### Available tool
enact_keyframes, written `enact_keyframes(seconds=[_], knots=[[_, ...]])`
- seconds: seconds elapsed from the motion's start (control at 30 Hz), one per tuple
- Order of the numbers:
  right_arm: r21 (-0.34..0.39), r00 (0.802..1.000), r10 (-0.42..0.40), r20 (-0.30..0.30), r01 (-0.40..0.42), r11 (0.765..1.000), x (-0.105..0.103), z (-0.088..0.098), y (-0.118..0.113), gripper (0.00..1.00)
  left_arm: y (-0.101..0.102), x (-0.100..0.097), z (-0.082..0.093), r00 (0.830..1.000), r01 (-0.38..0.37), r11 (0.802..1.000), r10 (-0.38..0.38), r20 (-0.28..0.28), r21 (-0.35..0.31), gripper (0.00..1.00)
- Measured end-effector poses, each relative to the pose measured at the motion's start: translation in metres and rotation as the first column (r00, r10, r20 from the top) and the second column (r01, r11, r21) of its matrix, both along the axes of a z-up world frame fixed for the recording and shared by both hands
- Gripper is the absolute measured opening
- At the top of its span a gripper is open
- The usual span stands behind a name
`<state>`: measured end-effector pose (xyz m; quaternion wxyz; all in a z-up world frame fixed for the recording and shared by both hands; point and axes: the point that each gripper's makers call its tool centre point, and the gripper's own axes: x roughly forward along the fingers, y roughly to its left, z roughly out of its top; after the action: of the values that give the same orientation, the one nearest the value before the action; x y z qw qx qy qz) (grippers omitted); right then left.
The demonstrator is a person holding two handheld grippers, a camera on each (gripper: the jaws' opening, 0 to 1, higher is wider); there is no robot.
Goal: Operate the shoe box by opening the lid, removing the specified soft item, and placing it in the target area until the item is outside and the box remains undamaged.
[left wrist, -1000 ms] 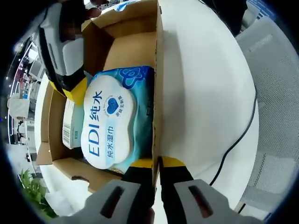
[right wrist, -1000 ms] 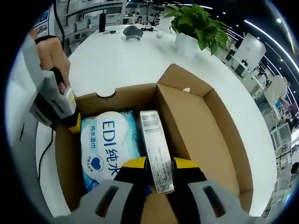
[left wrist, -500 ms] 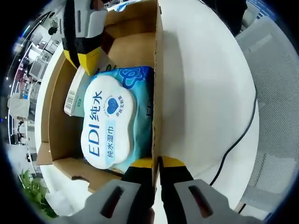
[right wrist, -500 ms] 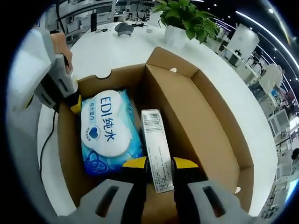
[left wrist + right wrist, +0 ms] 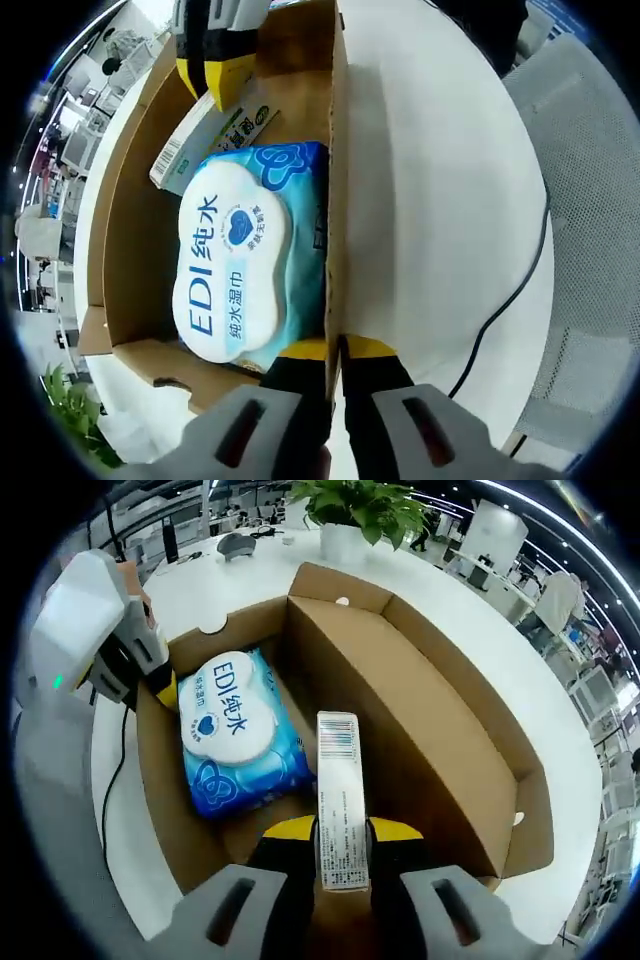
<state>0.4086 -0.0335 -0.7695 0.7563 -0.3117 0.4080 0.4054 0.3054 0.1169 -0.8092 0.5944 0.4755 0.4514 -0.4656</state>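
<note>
Cardboard shoe box wall is pinched steady by left gripper; right gripper clamps slim carton, wet-wipes pack at 10 o'clock.

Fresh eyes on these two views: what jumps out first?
The blue EDI wet-wipes pack lying flat on the floor of the open cardboard shoe box on the white table. Next, the slim white carton clamped between the right gripper jaws, raised above the box floor. The left gripper pinches the box's side wall beside the pack.
</note>
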Motion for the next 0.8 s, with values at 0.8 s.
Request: enact_keyframes(seconds=[0.8], knots=[[0.012,0.967,-0.143,-0.212,0.149,0.989,-0.011,-0.008,-0.004,0.34,0.000,-0.004,-0.001,1.000,0.008,1.000,-0.008,-0.001,0.000,0.02]])
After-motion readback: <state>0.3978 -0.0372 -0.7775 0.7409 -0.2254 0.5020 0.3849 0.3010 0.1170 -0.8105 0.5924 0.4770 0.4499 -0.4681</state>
